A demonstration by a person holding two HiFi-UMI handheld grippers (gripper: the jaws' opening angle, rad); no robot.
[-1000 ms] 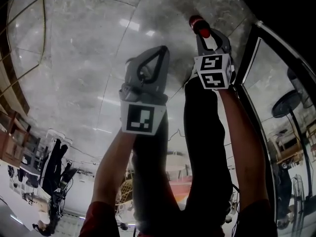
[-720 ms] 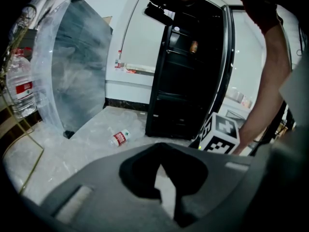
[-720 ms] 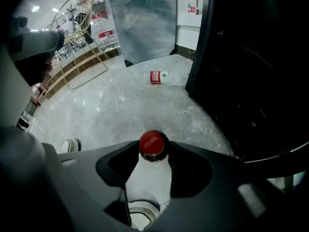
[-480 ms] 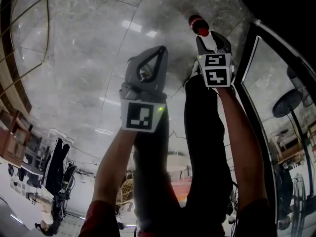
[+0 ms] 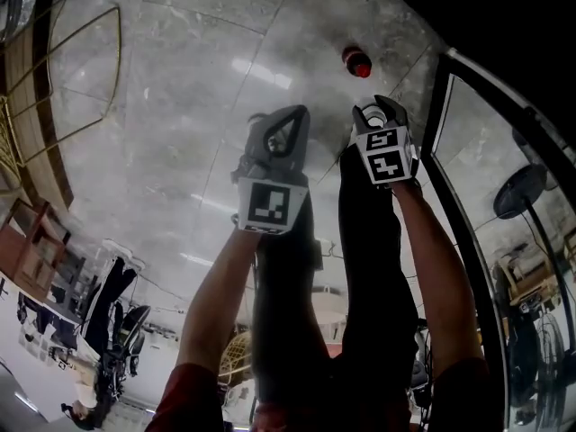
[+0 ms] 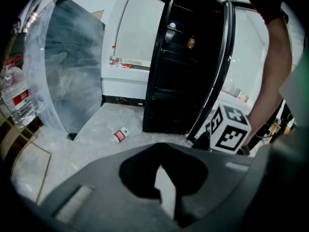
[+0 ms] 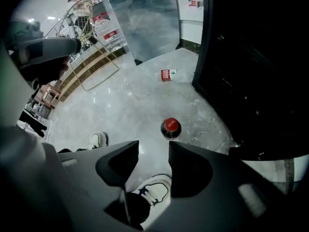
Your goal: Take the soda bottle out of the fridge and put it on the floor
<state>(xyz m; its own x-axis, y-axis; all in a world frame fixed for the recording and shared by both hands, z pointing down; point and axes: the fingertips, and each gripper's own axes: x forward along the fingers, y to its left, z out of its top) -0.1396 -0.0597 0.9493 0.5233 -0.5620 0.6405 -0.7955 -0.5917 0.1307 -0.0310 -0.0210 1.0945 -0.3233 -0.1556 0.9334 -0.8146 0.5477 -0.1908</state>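
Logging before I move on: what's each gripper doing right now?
Left gripper: shut, empty.
Right gripper: open, jaws just been opening, nothing between them; soda bottle stands apart.

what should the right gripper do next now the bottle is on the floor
Probably draw the right gripper up and away from the soda bottle. Its jaws have just been opening, with nothing between them, and the bottle stands upright on the floor, clear of the gripper, so the placing looks done.

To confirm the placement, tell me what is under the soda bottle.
The soda bottle stands on the grey marble floor. Seen from above, its body covers the base, so the contact itself is hidden.
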